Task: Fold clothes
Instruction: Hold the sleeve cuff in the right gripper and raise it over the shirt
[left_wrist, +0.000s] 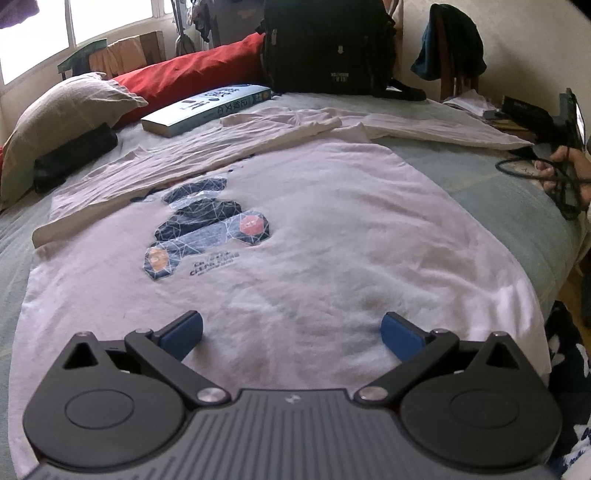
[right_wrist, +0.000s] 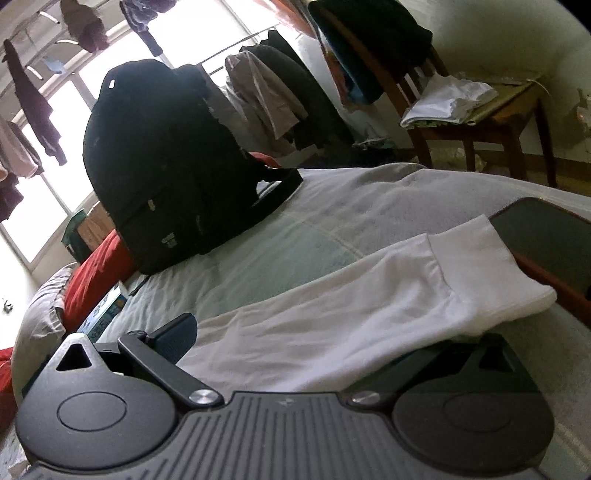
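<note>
White cotton fills your left wrist view: the long-sleeved white T-shirt with a dark geometric print (left_wrist: 295, 236) lies spread flat on the pale green-grey bed (left_wrist: 491, 192). At the far left, a beige pillow (left_wrist: 59, 114) sits on a red cushion (left_wrist: 192, 70), with a thick blue-and-white book (left_wrist: 207, 109) just right of them. The shirt's left sleeve is folded across its upper body toward the near left; the right sleeve (left_wrist: 443, 129) stretches out to the far right. Your left gripper (left_wrist: 291, 334) hovers over the shirt's near hem, its blue pads spread wide and holding nothing. A black backpack (left_wrist: 327, 44) stands at the far edge of the bed. At the right edge, a hand (left_wrist: 563, 170) shows among black cables.

In your right wrist view, the white sleeve cuff (right_wrist: 480, 266) drapes over the right finger of your right gripper (right_wrist: 291, 339), hiding it. The left finger (right_wrist: 173, 332) stands wide, with cloth between the jaws, not pinched.
</note>
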